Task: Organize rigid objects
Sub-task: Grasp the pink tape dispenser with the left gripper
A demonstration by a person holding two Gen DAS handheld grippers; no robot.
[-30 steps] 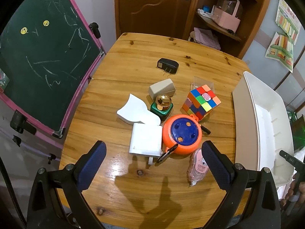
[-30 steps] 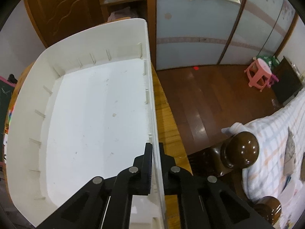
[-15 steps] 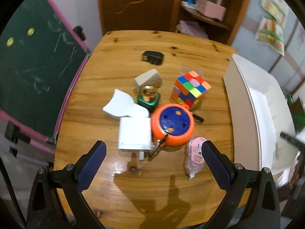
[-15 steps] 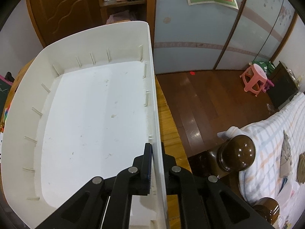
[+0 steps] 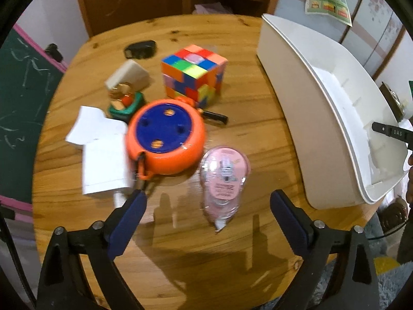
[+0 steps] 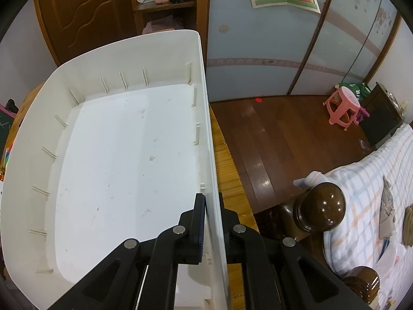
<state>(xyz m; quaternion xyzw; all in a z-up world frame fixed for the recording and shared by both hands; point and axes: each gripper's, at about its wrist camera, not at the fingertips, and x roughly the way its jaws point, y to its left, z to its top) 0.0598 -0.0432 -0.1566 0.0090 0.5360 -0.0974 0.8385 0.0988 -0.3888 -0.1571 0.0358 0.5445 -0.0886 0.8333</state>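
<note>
step: going for the pink tape dispenser | left gripper jaws apart, just narrowing, nothing between | right gripper clamped on white bin wall | next: drop lower, close, carry to 3 o'clock

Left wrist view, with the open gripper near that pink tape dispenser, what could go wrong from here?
1. The pink plastic correction-tape dispenser lies beside the round orange and blue case; the left gripper, jaws just narrowing with nothing between them, might nudge the case.
2. The right gripper pinches only the white plastic bin wall, so the bin could tip.
</note>
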